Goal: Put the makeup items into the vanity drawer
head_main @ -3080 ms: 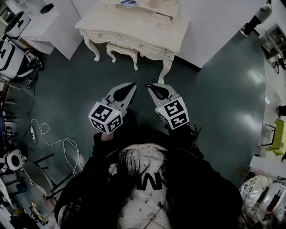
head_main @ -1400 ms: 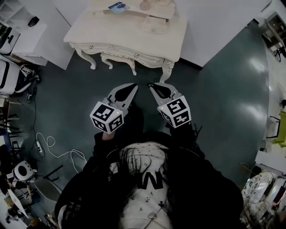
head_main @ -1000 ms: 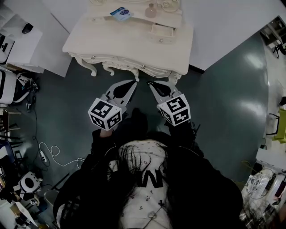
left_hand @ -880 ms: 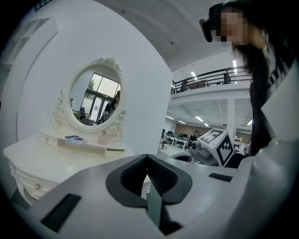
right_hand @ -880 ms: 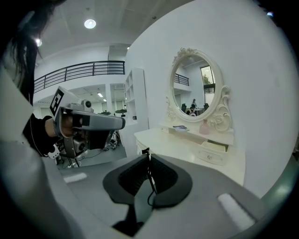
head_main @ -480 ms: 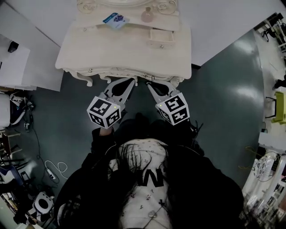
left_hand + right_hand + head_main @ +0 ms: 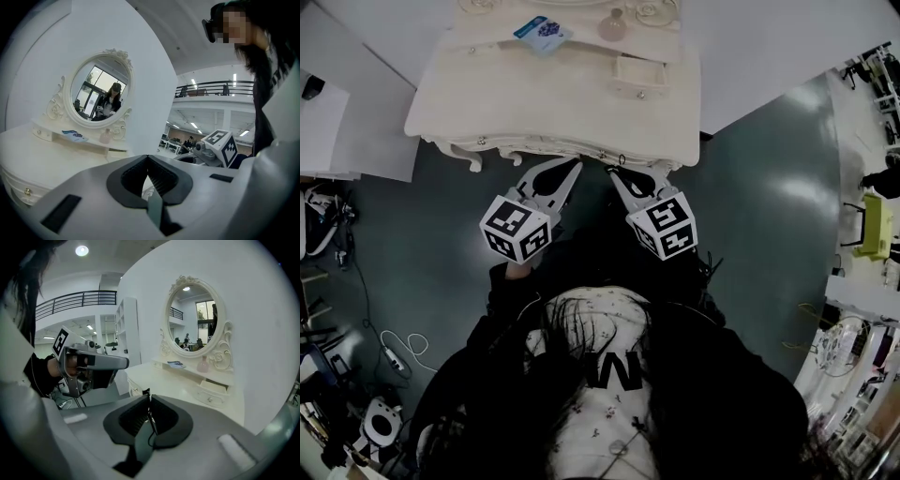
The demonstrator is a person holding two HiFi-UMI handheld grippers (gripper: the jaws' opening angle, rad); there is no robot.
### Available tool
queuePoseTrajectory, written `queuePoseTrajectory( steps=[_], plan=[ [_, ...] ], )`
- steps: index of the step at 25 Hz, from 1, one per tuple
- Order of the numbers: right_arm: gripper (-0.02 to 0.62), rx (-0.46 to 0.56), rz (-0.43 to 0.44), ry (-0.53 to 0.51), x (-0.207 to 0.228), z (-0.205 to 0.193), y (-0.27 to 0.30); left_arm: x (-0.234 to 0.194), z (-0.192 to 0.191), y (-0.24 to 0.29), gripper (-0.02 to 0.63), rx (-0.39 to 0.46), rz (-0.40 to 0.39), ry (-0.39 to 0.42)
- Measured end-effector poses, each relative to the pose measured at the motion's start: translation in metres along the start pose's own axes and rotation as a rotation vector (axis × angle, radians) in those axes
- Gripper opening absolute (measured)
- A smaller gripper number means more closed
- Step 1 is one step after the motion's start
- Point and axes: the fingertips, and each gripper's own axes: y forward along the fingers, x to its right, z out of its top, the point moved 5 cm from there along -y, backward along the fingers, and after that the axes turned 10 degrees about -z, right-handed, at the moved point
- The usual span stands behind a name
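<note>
The cream vanity counter [image 7: 534,108] stands on a dark green floor [image 7: 759,197]. A raised shelf [image 7: 581,42] runs along its back beneath the oval mirror [image 7: 197,317]. Below the mirror's left side lies a blue packet [image 7: 542,31]. Below its right side stands a pink bottle [image 7: 612,25]. Further right of the mirror, a small drawer [image 7: 639,73] is pulled out a little.

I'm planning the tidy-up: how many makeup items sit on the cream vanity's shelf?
2: a flat blue packet on the shelf's left part, and a small pink bottle to its right, nearer the small open drawer. Others may be hidden inside drawers.
</note>
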Motion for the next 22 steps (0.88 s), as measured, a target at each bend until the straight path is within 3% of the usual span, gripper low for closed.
queuePoseTrajectory(
  steps=[13,22],
  plan=[
    [0.029,0.02,0.105,-0.052,0.035,0.029,0.05,-0.049,0.021,0.02,0.0,0.034,0.116,-0.019],
    [0.029,0.0,0.046,-0.03,0.129,0.035,0.076,-0.073,0.038,0.102,0.0,0.003,0.078,-0.023]
  ],
)
